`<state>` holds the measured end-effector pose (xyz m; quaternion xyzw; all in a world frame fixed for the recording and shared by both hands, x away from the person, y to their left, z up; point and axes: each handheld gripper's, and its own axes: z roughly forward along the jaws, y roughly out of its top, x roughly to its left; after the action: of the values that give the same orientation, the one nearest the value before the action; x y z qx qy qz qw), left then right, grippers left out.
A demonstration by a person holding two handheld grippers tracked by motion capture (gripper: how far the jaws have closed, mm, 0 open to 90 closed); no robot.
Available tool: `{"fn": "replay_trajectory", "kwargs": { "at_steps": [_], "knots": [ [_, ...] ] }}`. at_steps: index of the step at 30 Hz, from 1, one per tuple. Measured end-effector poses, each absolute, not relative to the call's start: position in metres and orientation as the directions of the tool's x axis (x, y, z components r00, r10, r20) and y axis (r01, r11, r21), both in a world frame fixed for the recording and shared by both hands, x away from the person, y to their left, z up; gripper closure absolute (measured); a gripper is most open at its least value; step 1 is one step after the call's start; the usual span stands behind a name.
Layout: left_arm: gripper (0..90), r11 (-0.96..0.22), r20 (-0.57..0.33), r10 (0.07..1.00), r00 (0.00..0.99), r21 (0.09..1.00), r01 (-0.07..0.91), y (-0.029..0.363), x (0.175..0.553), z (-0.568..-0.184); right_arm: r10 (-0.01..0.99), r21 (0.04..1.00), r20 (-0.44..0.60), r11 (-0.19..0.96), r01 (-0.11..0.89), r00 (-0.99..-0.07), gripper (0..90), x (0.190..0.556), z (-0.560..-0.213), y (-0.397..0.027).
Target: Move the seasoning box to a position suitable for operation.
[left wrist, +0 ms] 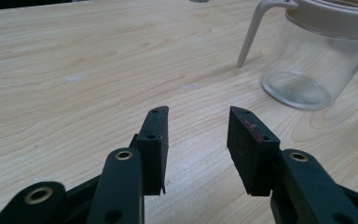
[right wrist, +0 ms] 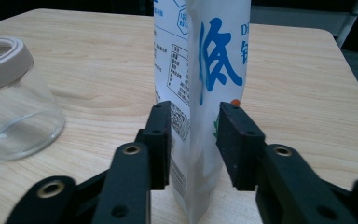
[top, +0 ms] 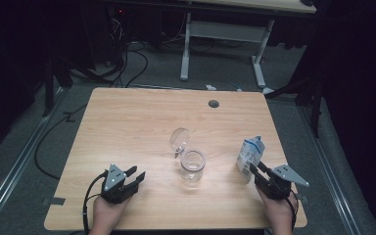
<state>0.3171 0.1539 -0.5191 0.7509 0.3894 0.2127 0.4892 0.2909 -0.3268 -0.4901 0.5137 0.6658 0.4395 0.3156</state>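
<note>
A clear glass jar (top: 192, 166) with a pale rim stands near the middle of the wooden table (top: 127, 122), its hinged lid (top: 179, 138) flipped up behind it. To its right stands a white pouch with blue print (top: 251, 152). My right gripper (top: 256, 166) reaches it from the front right. In the right gripper view the pouch (right wrist: 209, 56) stands upright between the jaws of my right gripper (right wrist: 195, 106), which are parted and do not squeeze it. My left gripper (top: 137, 172) rests left of the jar, open and empty (left wrist: 198, 112), with the jar (left wrist: 307, 60) ahead to its right.
A round cable hole (top: 213, 104) sits near the table's far edge. Beyond the table, a white desk frame (top: 225, 29) and cables (top: 127, 63) lie on the grey floor. The jar (right wrist: 9, 93) is left of the pouch in the right gripper view.
</note>
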Motion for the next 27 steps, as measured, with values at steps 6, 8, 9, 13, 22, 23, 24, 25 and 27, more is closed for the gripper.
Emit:
{"fn": "replay_trajectory", "kwargs": {
  "at_steps": [6, 8, 9, 13, 22, 23, 24, 25, 27],
  "knots": [
    [58.6, -0.209, -0.069, 0.801, 0.595, 0.899, 0.385, 0.160, 0.314, -0.520, 0.964, 0.911, 0.015, 0.097, 0.400, -0.267, 47.2, 0.298, -0.489, -0.321],
    [58.5, -0.205, -0.070, 0.805, 0.589, 0.899, 0.388, 0.163, 0.312, -0.520, 0.961, 0.912, 0.005, 0.110, 0.396, -0.277, 47.9, 0.300, -0.489, -0.319],
    [58.5, -0.201, -0.073, 0.808, 0.585, 0.899, 0.390, 0.165, 0.312, -0.520, 0.960, 0.910, 0.002, 0.114, 0.399, -0.279, 51.6, 0.301, -0.489, -0.318],
    [58.5, -0.192, -0.077, 0.816, 0.573, 0.899, 0.394, 0.170, 0.310, -0.521, 0.968, 0.912, -0.021, 0.121, 0.393, -0.250, 64.0, 0.303, -0.487, -0.316],
    [58.2, -0.174, -0.092, 0.821, 0.563, 0.899, 0.402, 0.176, 0.309, -0.522, 0.965, 0.917, -0.040, 0.139, 0.374, -0.260, 82.3, 0.303, -0.488, -0.319],
    [58.2, -0.174, -0.092, 0.821, 0.563, 0.899, 0.402, 0.176, 0.309, -0.522, 0.965, 0.917, -0.040, 0.139, 0.374, -0.260, 82.3, 0.303, -0.488, -0.319],
    [58.2, -0.172, -0.095, 0.821, 0.563, 0.899, 0.403, 0.176, 0.309, -0.522, 0.964, 0.917, -0.035, 0.136, 0.375, -0.265, 83.5, 0.303, -0.489, -0.320],
    [58.1, -0.172, -0.096, 0.820, 0.564, 0.898, 0.404, 0.176, 0.309, -0.522, 0.960, 0.919, -0.023, 0.131, 0.371, -0.281, 86.0, 0.302, -0.489, -0.323],
    [58.1, -0.174, -0.095, 0.820, 0.565, 0.898, 0.404, 0.175, 0.310, -0.522, 0.956, 0.920, -0.004, 0.118, 0.373, -0.293, 87.8, 0.302, -0.490, -0.325]
  ]
}}
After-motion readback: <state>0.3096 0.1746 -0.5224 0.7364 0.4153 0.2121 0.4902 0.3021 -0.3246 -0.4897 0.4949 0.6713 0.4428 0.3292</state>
